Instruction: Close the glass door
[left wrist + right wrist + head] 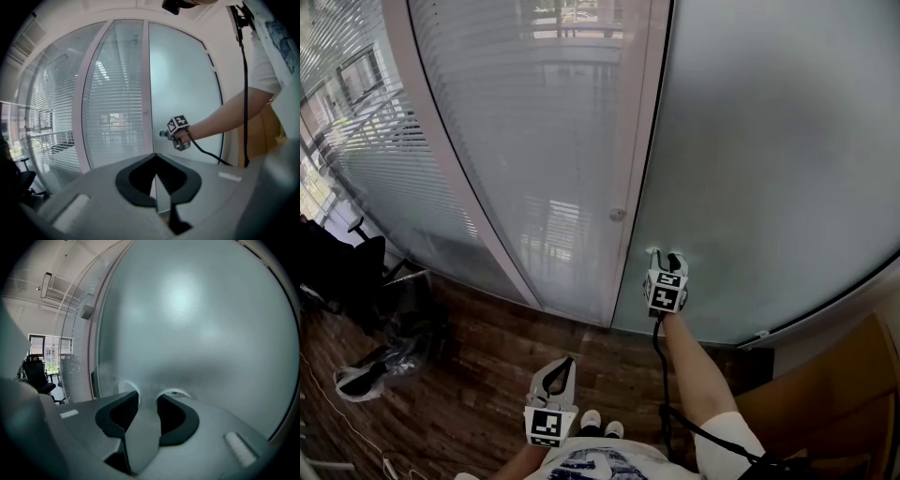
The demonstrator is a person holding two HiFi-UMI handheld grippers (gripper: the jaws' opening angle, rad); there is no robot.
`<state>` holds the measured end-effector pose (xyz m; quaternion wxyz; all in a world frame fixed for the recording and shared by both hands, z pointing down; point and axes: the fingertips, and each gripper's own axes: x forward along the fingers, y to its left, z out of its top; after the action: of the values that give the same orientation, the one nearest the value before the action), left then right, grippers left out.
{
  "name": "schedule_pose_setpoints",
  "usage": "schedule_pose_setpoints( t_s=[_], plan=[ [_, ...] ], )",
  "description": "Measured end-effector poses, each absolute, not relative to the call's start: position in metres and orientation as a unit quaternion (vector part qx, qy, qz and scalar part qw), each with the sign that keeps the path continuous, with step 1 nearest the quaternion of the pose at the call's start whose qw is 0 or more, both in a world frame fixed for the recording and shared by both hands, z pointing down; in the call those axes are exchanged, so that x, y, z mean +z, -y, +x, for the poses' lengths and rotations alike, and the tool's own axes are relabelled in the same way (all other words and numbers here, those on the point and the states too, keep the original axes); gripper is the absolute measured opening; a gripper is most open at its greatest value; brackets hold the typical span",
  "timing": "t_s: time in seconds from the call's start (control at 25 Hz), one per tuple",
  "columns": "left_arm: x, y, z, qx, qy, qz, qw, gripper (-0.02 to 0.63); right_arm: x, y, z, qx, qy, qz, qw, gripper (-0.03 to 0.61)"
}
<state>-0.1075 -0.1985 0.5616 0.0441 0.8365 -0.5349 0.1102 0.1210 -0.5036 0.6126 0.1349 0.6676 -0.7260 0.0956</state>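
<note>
The frosted glass door fills the right of the head view. Its dark left edge runs along a pinkish frame post that carries a small round knob. My right gripper is held out low against the door near that edge, fingertips at the glass. In the right gripper view the right gripper has its jaws apart, and only frosted glass shows between them. The left gripper hangs back near my body and touches nothing. In its own view its pads meet at the tips and the right gripper shows at the door.
Left of the post stands a fixed glass panel with blinds. A black office chair and a bag sit on the wooden floor at the left. A brown panel stands at the right. A black cable trails from the right gripper.
</note>
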Motion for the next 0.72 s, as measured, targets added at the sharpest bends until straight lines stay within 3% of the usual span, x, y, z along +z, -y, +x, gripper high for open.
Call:
schedule_pose_setpoints(
  t_s=[0.72],
  plan=[
    [0.569, 0.215, -0.107, 0.116, 0.532, 0.837, 0.053, 0.0, 0.61, 0.527, 0.126, 0.092, 0.723, 0.672, 0.134, 0.13]
  ],
)
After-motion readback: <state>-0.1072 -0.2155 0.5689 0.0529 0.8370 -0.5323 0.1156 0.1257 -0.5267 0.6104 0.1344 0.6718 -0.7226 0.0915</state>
